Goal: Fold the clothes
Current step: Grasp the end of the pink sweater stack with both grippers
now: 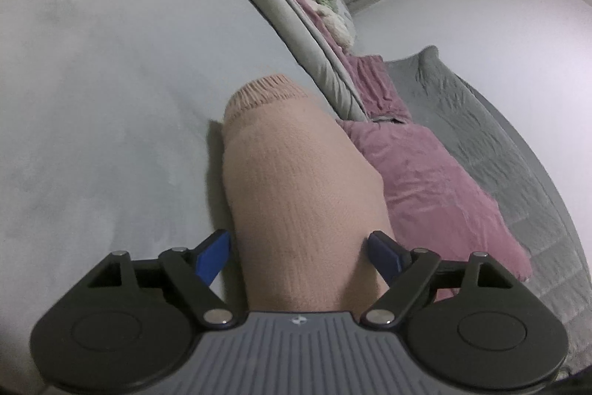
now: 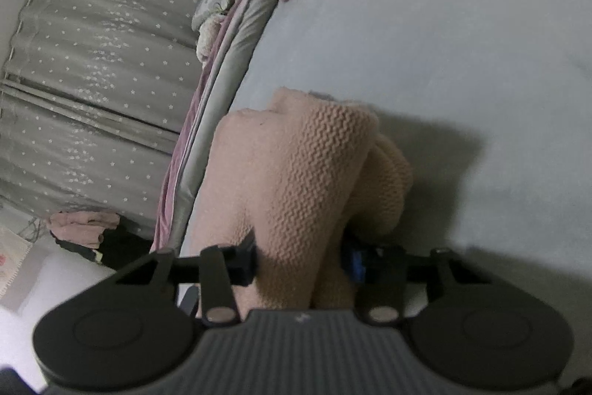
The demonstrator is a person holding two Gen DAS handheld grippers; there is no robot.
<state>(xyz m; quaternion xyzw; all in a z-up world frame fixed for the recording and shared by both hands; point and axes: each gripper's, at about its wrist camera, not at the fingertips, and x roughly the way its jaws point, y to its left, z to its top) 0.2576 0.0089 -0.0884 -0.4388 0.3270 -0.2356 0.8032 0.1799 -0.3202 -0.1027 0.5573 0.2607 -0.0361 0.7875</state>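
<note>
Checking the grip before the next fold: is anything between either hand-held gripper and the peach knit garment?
Nothing visible. The peach knit garment lies directly between the left hand-held gripper fingers, and the right hand-held gripper closes straight on it.

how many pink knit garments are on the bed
1 that I can tell: the pink knit garment lies on the pale bed sheet, beside the mauve blanket, running between both hand-held grippers. More may be hidden under its folds.

text: none readable | labels: none | numbers: none
</note>
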